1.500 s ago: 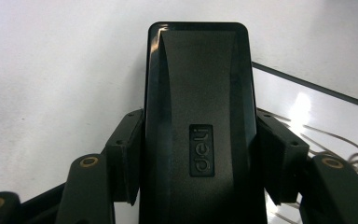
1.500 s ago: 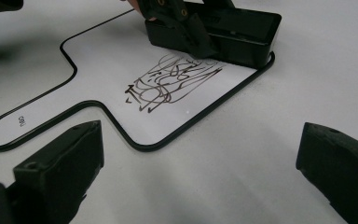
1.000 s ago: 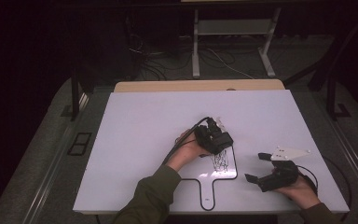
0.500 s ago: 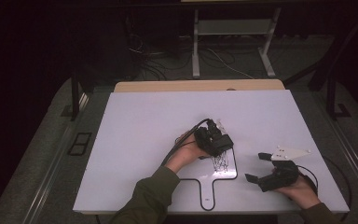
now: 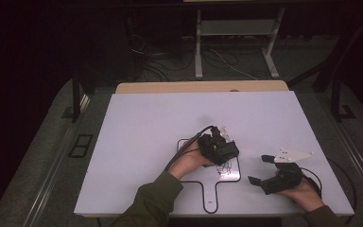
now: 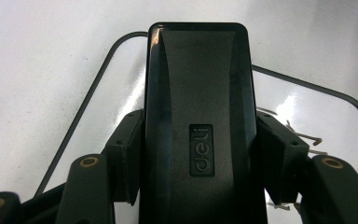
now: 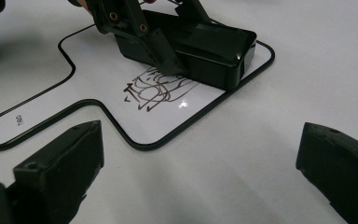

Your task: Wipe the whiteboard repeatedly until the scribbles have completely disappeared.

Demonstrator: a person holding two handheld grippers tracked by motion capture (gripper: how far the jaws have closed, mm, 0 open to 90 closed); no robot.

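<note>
A black eraser block [image 6: 198, 126] is clamped between the jaws of the left gripper [image 5: 219, 147], the pads being pressed against its two long sides in the left gripper view. The block is held on the small paddle-shaped whiteboard [image 5: 231, 174], which lies flat on the white table [image 5: 142, 123] near its front edge. In the right gripper view the block [image 7: 200, 46] is seen resting on the board's surface, just beside a patch of dark scribbles [image 7: 156, 88], with one corner close to the board's black rim.

The right gripper [image 5: 269, 170] is held with its jaws wide apart and nothing between them (both black tips rise at the bottom corners of its own view, over bare table).

From above, the block is largely hidden under the left gripper and the hand [image 5: 189, 161], and the scribbles are only faint specks. In the left gripper view the block's near end is cut off by the frame, and most of the scribbles are covered. A brand mark on the block's top is legible only there.
</note>
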